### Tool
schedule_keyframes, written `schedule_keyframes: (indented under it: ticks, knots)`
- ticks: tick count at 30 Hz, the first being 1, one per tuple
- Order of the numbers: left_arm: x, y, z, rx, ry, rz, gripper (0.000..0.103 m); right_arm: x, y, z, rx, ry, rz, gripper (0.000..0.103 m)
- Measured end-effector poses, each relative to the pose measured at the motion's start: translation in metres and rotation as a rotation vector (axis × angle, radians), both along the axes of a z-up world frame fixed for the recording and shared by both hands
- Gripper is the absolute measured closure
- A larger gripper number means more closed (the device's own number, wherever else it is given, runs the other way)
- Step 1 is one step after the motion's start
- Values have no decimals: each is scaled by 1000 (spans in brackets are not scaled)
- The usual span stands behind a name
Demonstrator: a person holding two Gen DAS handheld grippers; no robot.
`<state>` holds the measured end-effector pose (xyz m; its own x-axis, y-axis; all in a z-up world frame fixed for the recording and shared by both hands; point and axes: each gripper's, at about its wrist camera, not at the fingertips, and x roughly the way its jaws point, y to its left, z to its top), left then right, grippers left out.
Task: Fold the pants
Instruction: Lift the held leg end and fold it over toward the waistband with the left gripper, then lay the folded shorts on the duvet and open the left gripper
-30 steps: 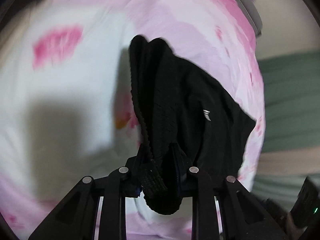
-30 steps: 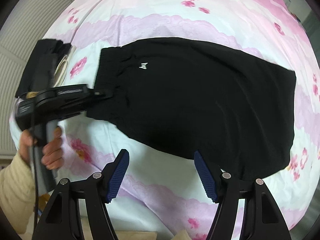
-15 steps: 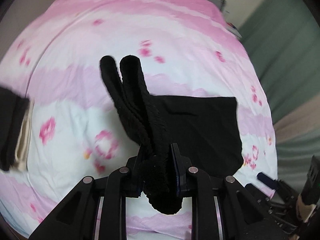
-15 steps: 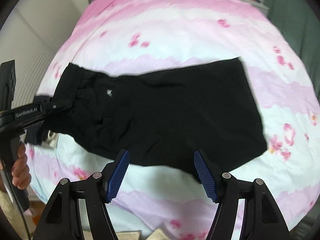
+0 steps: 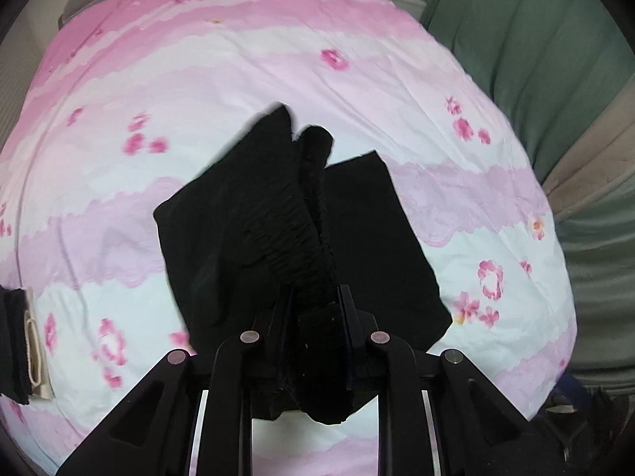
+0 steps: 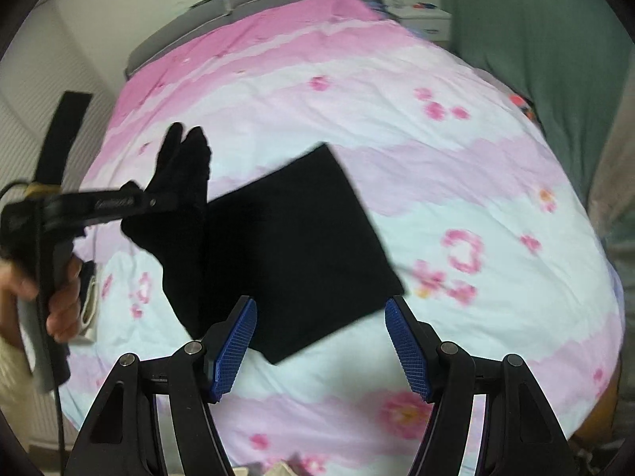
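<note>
Pink floral bedspread (image 6: 397,166), green curtain (image 6: 535,39), black pants (image 6: 293,246)

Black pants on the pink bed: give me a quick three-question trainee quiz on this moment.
1. True or false: the right gripper is shut on the black pants.
2. Which gripper holds the waistband? A left, B right, C both.
3. Fill in: the pants' lower part lies on the floral ____.

Key: 1 false, it hangs open and empty; 2 A, the left gripper; 3 bedspread.
</note>
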<state>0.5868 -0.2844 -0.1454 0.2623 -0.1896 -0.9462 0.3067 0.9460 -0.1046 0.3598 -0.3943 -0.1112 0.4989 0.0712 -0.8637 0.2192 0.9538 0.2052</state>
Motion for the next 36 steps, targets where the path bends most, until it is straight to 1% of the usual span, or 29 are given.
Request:
schedule_keyframes:
  ticks: [3, 6, 9, 11, 14, 17, 18, 20, 21, 22, 23, 25, 26, 27, 29, 30, 32, 36]
  knots:
    - [7, -39, -24, 72, 24, -45, 83, -16, -36, -11, 32, 18, -64, 35]
    - [9, -74, -48, 151, 20, -95, 83, -26, -56, -21, 44, 34, -97, 35]
    - [14, -95, -69, 192, 56, -99, 83, -33, -73, -33, 57, 50, -119, 35]
    - [14, -106, -76, 201, 70, -102, 83, -38, -83, -40, 73, 62, -136, 35]
    - [9, -122, -82, 221, 65, -120, 83, -42, -94, -47, 88, 73, -152, 35]
    - [10, -136, -89, 217, 83, -123, 83, -42, -105, -55, 91, 88, -159, 35]
    - [11, -139, -90, 211, 92, -122, 82, -42, -107, -56, 90, 92, -161, 35]
    - [14, -141, -92, 183, 124, -117, 73, -40, -112, -59, 95, 96, -163, 35]
    - [15, -138, -90, 147, 147, -112, 60, -39, -114, -60, 96, 98, -165, 35]
    - [14, -136, -85, 113, 154, -104, 41, -37, -116, -60, 95, 100, -166, 35]
    - [12, -131, -76, 79, 144, -99, 35, -35, -117, -61, 96, 101, -166, 35]
    - [6, -117, -54, 11, 100, -100, 31, -31, -120, -61, 106, 94, -159, 35]
    - [1, -104, -42, -14, 78, -85, 28, -28, -120, -62, 110, 91, -154, 35]
    - [-4, -87, -31, -28, 53, -58, 23, -25, -119, -62, 116, 84, -144, 35]
    - [-14, -55, -21, -32, 16, -19, 23, -20, -116, -62, 118, 78, -126, 35]
    - [-20, -42, -21, -18, 5, -7, 23, -17, -113, -63, 120, 77, -114, 35]
    - [-40, -6, -26, 53, -5, 29, 23, -8, -104, -66, 123, 78, -83, 35]
    - [-75, 50, -43, 145, 7, 79, 23, 12, -85, -77, 163, 62, -13, 35]
